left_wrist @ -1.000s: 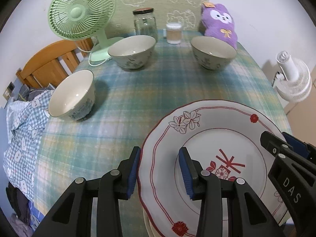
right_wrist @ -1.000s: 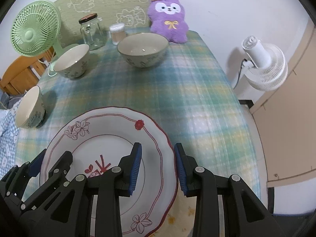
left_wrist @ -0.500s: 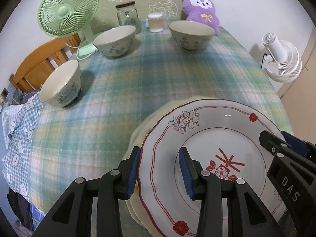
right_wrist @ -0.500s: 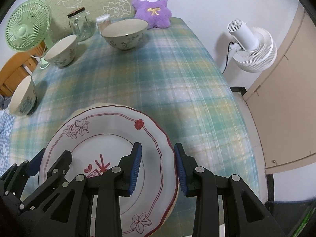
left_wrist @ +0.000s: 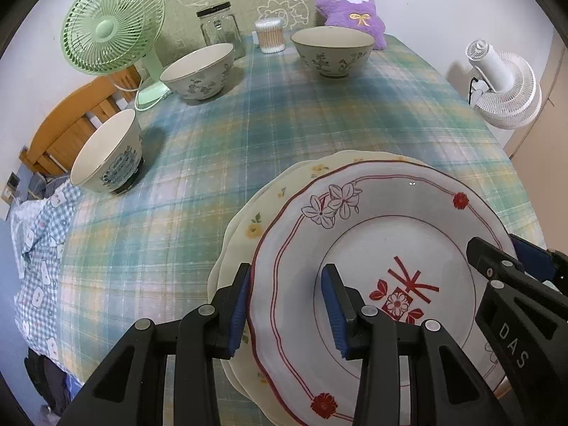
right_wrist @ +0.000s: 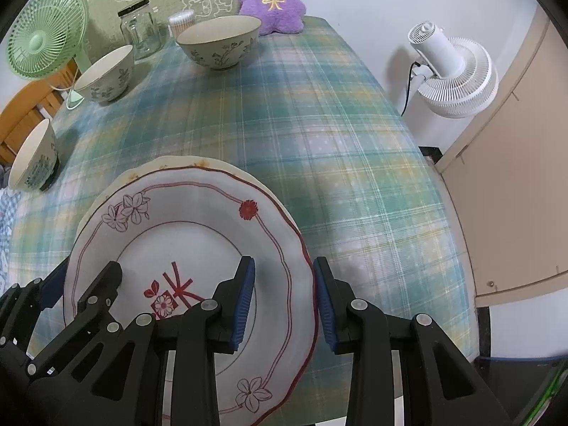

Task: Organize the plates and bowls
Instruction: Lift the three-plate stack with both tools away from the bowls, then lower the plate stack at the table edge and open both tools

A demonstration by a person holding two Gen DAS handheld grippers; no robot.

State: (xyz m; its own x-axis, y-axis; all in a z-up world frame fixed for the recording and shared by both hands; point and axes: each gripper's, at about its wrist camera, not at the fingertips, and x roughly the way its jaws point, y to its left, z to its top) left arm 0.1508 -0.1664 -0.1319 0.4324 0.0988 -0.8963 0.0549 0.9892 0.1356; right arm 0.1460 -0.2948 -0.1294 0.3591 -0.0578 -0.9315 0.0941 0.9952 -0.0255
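Note:
A white plate with a red rim line and red flowers hangs low over a cream plate with yellow flowers on the near part of the plaid table. My left gripper is shut on the white plate's left rim. My right gripper is shut on its right rim. Each gripper shows at the edge of the other's view. Three bowls stand apart: one far left, one far middle, one at the left edge.
Along the far side stand a green fan, a glass jar, a tub of cotton swabs and a purple plush. A white fan sits off the right edge. A wooden chair with checked cloth is on the left.
Both grippers have carried the white plate back toward the table's near edge and lower. The cream plate has come into view under it. The bowls have not moved.

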